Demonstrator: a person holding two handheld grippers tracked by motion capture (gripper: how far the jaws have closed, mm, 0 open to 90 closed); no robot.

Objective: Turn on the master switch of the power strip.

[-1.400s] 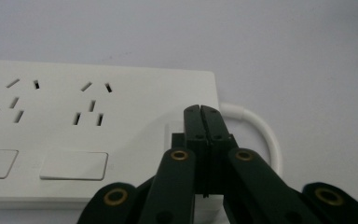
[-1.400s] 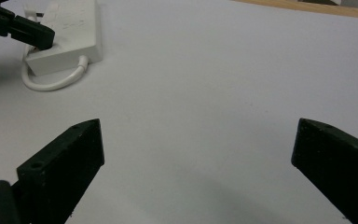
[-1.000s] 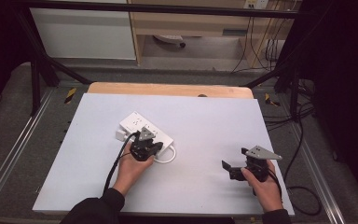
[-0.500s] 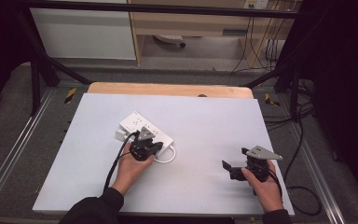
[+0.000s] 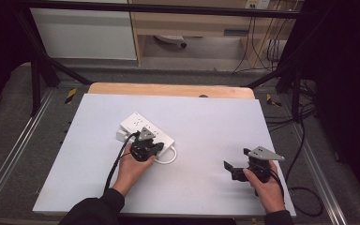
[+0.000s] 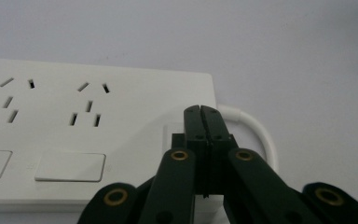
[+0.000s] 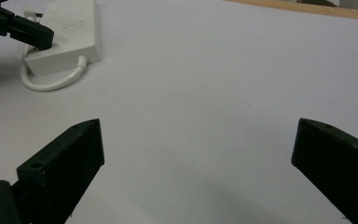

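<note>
Left gripper pressing closed jaws onto a power strip; right gripper waiting wide open.

The left gripper (image 6: 200,112) is pointing its jaws, shut tight together with nothing between them, down at the end of the white power strip (image 5: 146,131), right by its switch; whether the tips are touching is unclear. The strip is lying left of centre on the white table (image 5: 201,117), its white cable (image 5: 166,158) looping beside it. The right gripper (image 7: 193,154) is hovering well apart, jaws spread wide and holding nothing.

White rectangular plastic power strip (image 5: 146,131) lies flat on the desk, left of centre, skewed diagonally, sockets up. Two rocker switches along the near edge. Short white cable (image 5: 167,157) loops out of its right end.
</note>
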